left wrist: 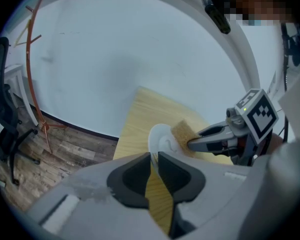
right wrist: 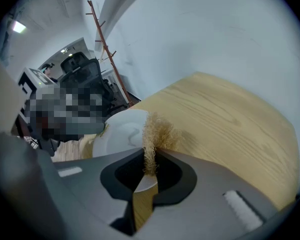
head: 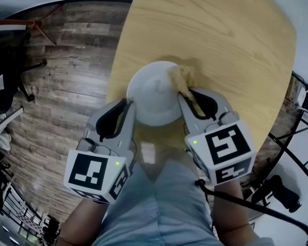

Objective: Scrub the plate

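Scrubbing looks under way: the right gripper (head: 189, 95) clamps a tan fibrous scrubber (head: 181, 76) against the white plate (head: 153, 100), which sits at the wooden table's (head: 226, 35) near edge. The left gripper (head: 129, 105) seems pinched shut on the plate's left rim, steadying it. The next move calls for sweeping the scrubber across the plate's face.

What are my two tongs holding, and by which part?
The left tongs pinch the white plate at its rim. The right tongs pinch the tan scrubbing pad by its near end; the rest lies against the plate.
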`<state>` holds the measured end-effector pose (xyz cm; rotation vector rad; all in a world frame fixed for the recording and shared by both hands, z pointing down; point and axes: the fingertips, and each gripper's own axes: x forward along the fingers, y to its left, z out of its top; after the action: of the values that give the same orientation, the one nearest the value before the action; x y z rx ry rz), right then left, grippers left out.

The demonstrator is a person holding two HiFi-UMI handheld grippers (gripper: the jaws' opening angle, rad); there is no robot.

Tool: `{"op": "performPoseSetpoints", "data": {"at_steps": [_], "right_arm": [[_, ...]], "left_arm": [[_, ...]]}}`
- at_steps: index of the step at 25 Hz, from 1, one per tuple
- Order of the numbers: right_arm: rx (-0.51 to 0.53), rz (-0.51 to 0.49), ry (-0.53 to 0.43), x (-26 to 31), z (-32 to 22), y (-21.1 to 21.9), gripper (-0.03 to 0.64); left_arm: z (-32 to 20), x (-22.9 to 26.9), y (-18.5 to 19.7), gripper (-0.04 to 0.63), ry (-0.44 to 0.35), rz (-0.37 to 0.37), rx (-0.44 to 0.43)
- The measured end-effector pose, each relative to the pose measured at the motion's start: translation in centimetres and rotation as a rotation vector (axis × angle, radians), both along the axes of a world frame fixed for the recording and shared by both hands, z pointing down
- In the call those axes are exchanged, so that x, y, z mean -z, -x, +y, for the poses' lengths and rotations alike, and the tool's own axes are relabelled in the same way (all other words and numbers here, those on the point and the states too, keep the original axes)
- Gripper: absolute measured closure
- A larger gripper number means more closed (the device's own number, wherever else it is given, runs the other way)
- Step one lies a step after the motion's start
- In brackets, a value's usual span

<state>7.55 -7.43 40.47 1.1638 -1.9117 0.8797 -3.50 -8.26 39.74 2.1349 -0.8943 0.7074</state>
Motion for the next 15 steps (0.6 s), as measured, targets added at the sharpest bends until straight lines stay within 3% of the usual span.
{"op": "performPoseSetpoints", "data": {"at_steps": [15], "right_arm": [[0.150,0.003,-0.011,0.7,-2.6,6.4,0.577]], "left_arm": [[0.0,-0.2,0.6,0.525,0.046,0.032,0.020]]}}
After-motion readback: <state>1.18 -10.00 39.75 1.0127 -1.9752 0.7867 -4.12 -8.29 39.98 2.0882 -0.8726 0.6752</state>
